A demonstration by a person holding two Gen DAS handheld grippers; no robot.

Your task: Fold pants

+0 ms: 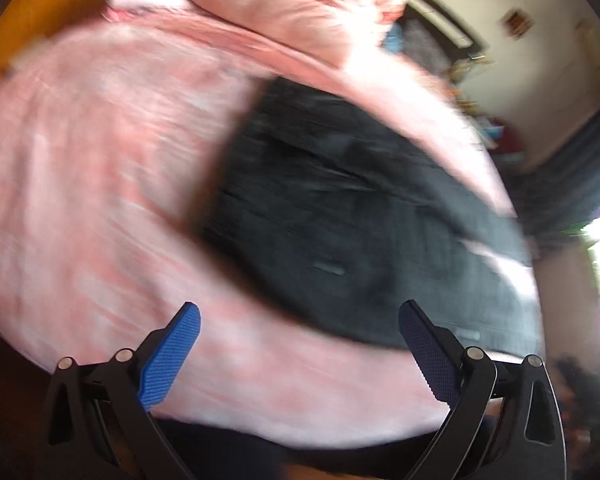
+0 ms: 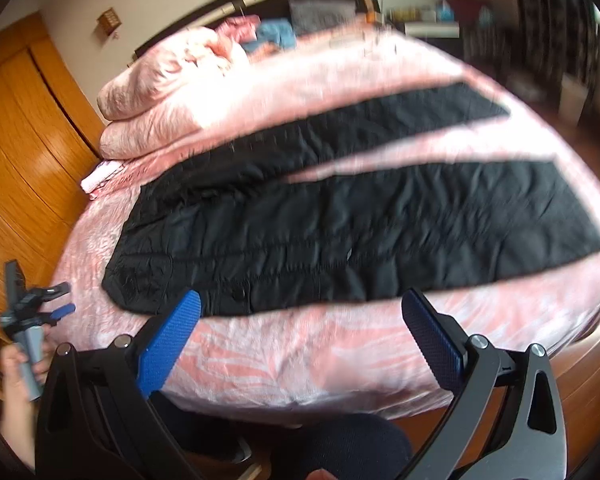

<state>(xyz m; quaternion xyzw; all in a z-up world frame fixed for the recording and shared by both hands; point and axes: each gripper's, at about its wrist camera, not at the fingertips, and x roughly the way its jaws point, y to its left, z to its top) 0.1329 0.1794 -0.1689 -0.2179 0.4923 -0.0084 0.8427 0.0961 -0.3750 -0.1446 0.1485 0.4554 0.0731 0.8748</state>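
Black quilted pants (image 2: 340, 216) lie spread flat on a bed covered with a pink, leaf-patterned bedspread (image 2: 300, 360). In the right wrist view the waist end sits toward the left, near the bed's edge beside an orange wooden wardrobe (image 2: 24, 152), and the two legs run off to the right, apart from each other with a strip of pink showing between them. The nearer leg looks wider and lies close to the front edge of the bed; the farther leg is narrower and reaches up toward the far side. A folded pink duvet (image 2: 160, 92) is piled at the head end, behind the waist.

The right gripper (image 2: 300, 320) hovers just off the front edge of the bed, its jaws spread wide with nothing between the blue textured pads (image 2: 168, 344); it touches neither fabric nor bedspread. The left gripper (image 2: 56, 304) appears small at the lower left of the same view, held in the person's left hand (image 2: 20, 364) out beside the bed, near the wardrobe and clear of the pants.

From the left wrist view, which is heavily blurred, the left gripper (image 1: 300, 332) likewise has its jaws wide apart and empty, poised above the bedspread (image 1: 100, 200) short of the dark pants (image 1: 360, 220). The garment fills the middle and right of that view, with pink cover on all sides.
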